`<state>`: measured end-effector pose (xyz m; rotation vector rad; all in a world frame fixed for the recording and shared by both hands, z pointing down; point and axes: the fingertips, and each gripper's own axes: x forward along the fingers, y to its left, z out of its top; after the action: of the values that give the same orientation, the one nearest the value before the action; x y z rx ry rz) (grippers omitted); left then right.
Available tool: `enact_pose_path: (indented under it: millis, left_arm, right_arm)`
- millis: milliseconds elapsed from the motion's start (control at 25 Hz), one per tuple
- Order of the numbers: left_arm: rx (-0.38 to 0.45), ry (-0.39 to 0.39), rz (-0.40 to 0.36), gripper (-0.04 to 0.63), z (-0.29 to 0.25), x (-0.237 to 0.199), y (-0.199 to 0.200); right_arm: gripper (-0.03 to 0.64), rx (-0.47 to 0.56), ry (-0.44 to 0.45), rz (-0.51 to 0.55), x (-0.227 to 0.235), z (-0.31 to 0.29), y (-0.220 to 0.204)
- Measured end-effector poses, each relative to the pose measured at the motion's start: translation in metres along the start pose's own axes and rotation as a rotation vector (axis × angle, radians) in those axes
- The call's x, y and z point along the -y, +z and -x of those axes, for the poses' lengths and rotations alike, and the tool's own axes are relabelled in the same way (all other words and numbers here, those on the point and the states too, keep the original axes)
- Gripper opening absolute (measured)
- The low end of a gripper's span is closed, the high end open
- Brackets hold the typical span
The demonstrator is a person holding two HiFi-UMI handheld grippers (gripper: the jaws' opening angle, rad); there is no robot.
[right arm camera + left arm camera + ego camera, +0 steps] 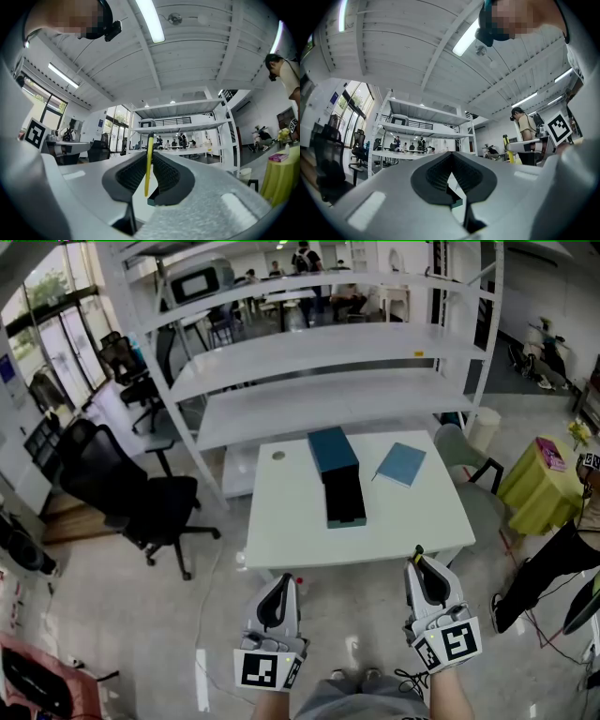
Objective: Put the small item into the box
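On the white table [281, 531] lies a long box, with a teal part [332, 451] at the far end and a black part [344, 498] nearer me. A flat teal piece [401, 464] lies to its right. My right gripper [418, 563] hovers just before the table's front edge, shut on a thin yellow stick with a dark tip [418, 551]. In the right gripper view the yellow stick [148, 164] stands upright between the pads [164, 173] of the right gripper [149, 157]. My left gripper [283, 579] [451, 161] is shut and holds nothing, below the table's front left.
A small round object [278, 456] sits on the table's far left. White shelving [319, 381] stands behind the table. A black office chair [122, 493] is at the left, and a yellow-green stool [539, 488] at the right, beside a person's dark leg [548, 568].
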<state>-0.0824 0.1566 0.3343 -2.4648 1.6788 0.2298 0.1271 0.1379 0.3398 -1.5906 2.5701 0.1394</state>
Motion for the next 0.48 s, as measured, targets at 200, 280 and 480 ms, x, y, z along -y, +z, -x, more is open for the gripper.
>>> enact_pose_path:
  millis: [200, 280, 480]
  left_arm:
    - [0.0, -0.016, 0.005, 0.011, -0.002, -0.014, -0.003]
    - [0.001, -0.028, 0.006, 0.011, -0.003, -0.018, -0.004]
    - [-0.005, -0.042, 0.013, 0.011, -0.008, -0.028, -0.008]
  right_arm:
    - [0.046, 0.0, -0.014, 0.003, -0.009, -0.007, -0.002]
    - [0.046, 0.001, -0.026, 0.008, -0.012, -0.009, -0.003]
    - [0.046, -0.009, -0.042, 0.015, -0.015, -0.016, -0.007]
